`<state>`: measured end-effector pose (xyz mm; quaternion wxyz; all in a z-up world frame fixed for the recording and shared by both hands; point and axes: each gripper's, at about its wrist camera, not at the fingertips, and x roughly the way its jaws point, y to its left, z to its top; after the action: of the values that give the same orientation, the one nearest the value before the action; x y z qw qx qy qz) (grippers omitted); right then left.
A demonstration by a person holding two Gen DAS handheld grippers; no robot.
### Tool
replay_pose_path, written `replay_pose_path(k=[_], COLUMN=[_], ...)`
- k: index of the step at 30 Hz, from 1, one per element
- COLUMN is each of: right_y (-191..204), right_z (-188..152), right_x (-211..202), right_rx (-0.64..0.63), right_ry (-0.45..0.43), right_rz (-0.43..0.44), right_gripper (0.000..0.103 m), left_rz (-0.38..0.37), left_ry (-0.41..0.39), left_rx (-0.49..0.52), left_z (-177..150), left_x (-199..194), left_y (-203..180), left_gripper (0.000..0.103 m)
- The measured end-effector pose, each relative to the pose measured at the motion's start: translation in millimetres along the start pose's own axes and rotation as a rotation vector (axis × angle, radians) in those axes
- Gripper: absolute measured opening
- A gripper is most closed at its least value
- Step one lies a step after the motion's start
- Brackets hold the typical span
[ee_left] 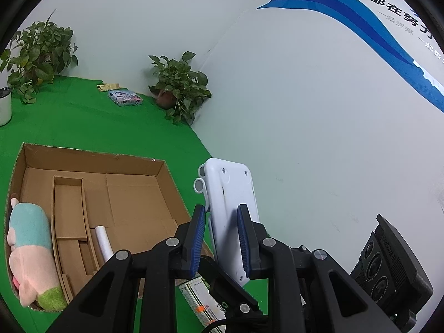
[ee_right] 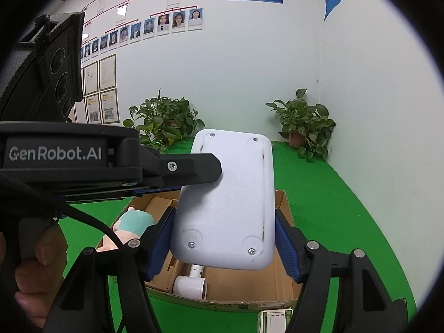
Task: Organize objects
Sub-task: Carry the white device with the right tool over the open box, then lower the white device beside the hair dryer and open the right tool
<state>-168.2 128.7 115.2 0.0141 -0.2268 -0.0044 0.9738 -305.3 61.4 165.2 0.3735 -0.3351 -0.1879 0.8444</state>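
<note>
Left claw (ee_left: 221, 238) pinches the white plastic device (ee_left: 230, 194) above the cardboard box (ee_left: 91, 158); right claw (ee_right: 224, 245) is spread around it.

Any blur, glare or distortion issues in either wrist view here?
Left wrist: even lighting, strong fisheye bending, black vignette corners; white plastic device sharp. Right wrist: same curvature, near black left gripper slightly soft; wall photos small but readable, no glare.

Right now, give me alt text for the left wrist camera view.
The left hand-held gripper clamps a white plastic device by its narrow edges, held upright above green turf. To its left, an open cardboard box holds a plush toy and a white tube; potted plants line the white wall.
</note>
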Motion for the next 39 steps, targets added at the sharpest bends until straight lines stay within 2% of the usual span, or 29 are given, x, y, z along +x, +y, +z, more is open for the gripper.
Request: replay_pose_path(k=[9,18,26,32,39], right_y=[-2,-24,-39,-44,-39], right_z=[-1,-14,-57,-92,-118], right_x=[18,71,121,155,161], right_rx=[0.017,0.045,0.097,0.149,0.158], right_ry=[0.044,0.168,0.346,0.512,0.63], right_rz=[0.017,0.073,0.148,0.236,0.272], right_gripper=[0.067,0.067,0.067,0.067,0.067], left_rz=[0.026,0.082,0.163,0.225,0.25], left_ry=[0.038,0.124,0.271,0.366,0.431], left_rx=[-0.022,-0.075,-0.16,-0.216,-0.284], left_z=[8,-3,-46,-80,-103], left_x=[32,81,136,163,178], left_y=[24,67,123,157,181], left_gripper=[0.02,0.02,0.02,0.02,0.021])
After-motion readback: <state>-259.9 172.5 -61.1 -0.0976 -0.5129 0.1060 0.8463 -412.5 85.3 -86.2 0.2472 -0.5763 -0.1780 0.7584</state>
